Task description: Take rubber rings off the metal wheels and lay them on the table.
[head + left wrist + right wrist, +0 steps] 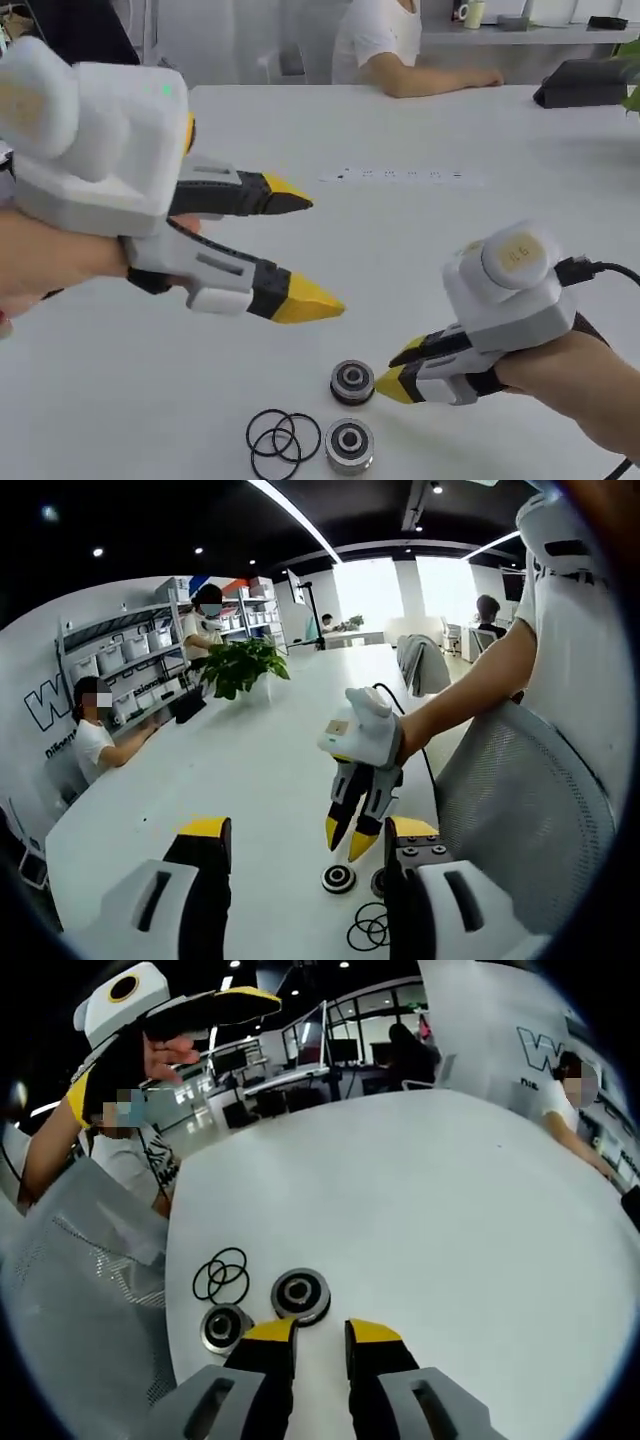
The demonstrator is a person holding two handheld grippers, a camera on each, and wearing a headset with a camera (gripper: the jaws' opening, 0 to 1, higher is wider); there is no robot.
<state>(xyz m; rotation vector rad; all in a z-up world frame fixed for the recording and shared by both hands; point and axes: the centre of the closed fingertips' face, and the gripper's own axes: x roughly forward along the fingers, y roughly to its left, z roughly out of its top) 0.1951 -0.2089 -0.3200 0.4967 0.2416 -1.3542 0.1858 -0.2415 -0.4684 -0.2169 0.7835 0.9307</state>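
Two metal wheels lie near the table's front edge. The farther wheel [352, 381] [301, 1294] [338, 878] has a dark rim, perhaps a rubber ring. The nearer wheel [349, 443] [225, 1327] shows a bare silver rim. Three loose black rubber rings [283, 438] [222, 1275] [368, 927] overlap on the table beside it. My right gripper [398, 368] [321, 1332] [347, 838] hovers just right of the dark-rimmed wheel, jaws a little apart and holding nothing. My left gripper [305, 248] [308, 835] is held high above the table, wide open and holding nothing.
The white table [420, 230] stretches far back. A seated person's arm [430, 78] rests on its far edge, beside a dark bag [585, 82]. A grey mesh chair [80, 1260] stands close to the front edge.
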